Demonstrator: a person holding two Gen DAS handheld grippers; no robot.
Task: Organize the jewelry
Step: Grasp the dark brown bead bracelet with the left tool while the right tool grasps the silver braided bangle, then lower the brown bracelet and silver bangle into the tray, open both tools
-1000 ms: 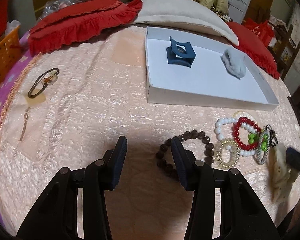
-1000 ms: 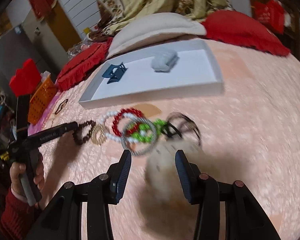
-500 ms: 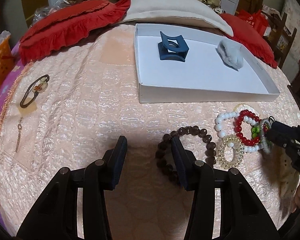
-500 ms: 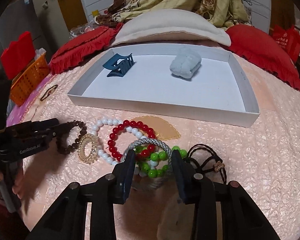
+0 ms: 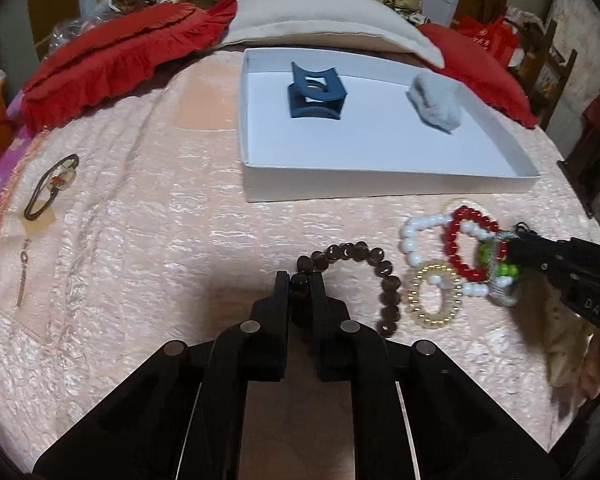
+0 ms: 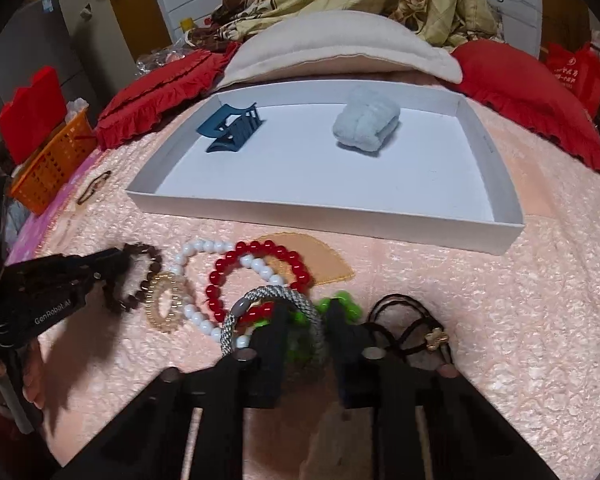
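Note:
My left gripper [image 5: 300,282] is shut on one bead of the brown bead bracelet [image 5: 384,276], which lies on the pink bedspread. My right gripper [image 6: 306,312] is closing, its pads touching the grey woven band [image 6: 268,294] and green beads [image 6: 344,300] pinched between them. Around it lie a red bead bracelet [image 6: 224,272], a white bead bracelet [image 6: 196,248] and a gold spiral tie [image 6: 164,300]. Behind stands the white tray [image 6: 320,216] holding a blue claw clip [image 6: 232,128] and a pale blue scrunchie [image 6: 366,124].
A black hair tie with a gold charm [image 6: 412,320] lies right of the pile. A brown hair loop [image 5: 52,188] lies far left. Red pillows [image 5: 112,56] and a cream pillow [image 5: 332,16] edge the back; an orange basket [image 6: 52,160] stands left.
The left jaws have closed onto the brown bracelet. The right gripper came forward from the fluffy cream item to the bead pile and narrowed its jaws around the grey band.

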